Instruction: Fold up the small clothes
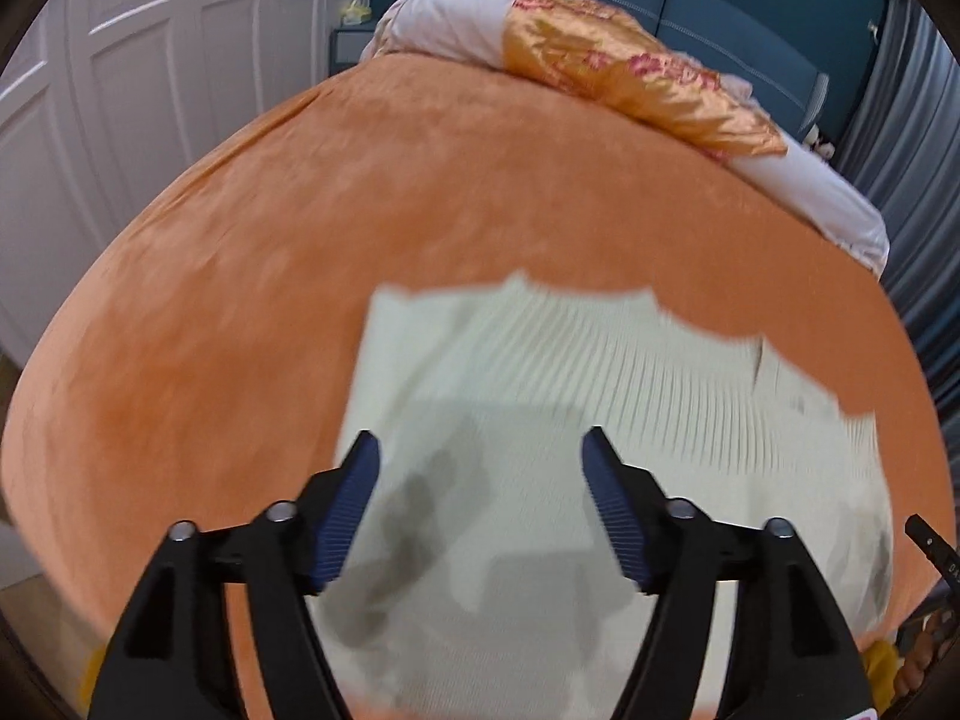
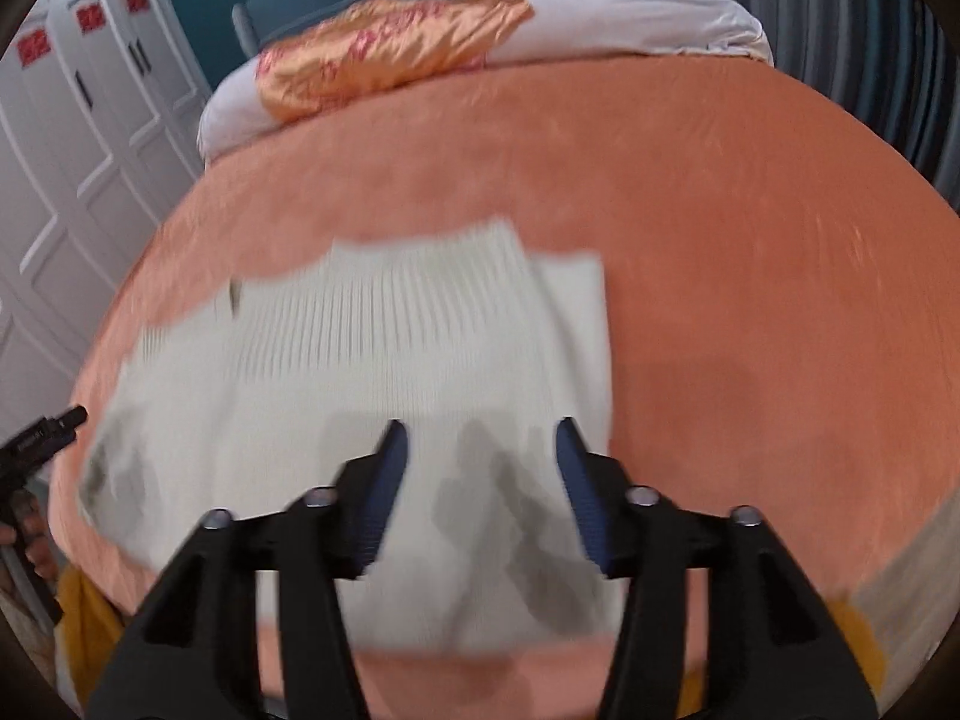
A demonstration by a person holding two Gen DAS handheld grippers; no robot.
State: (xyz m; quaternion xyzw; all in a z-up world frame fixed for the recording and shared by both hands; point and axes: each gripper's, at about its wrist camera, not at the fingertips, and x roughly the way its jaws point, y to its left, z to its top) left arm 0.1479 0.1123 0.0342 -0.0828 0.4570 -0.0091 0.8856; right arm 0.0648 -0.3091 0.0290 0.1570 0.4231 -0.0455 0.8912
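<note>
A pale cream ribbed knit garment (image 1: 540, 420) is lying spread flat on the near part of an orange bedspread (image 1: 300, 228), its ribbed band running across the far side and its plain lower part reaching towards the near edge of the bed. Both views are being smeared by blur, so the finer detail of the knit cannot be made out.

The left gripper (image 1: 480, 450) is being held above the garment's left portion, its blue-padded fingers (image 1: 360, 480) standing apart with nothing pinched between them; only their shadows are falling on the cloth. The right gripper (image 2: 480, 438) is being held over the garment's right portion in the same way, jaws parted, nothing clasped.

At the far end of the bed, a white duvet (image 1: 444, 18) is being seen bunched up, with a shiny orange-gold patterned cloth (image 1: 630, 78) draped over it. Behind it a dark teal headboard (image 1: 720, 6) is standing, and white panelled wardrobe doors (image 1: 120, 60) are lining the left side.
</note>
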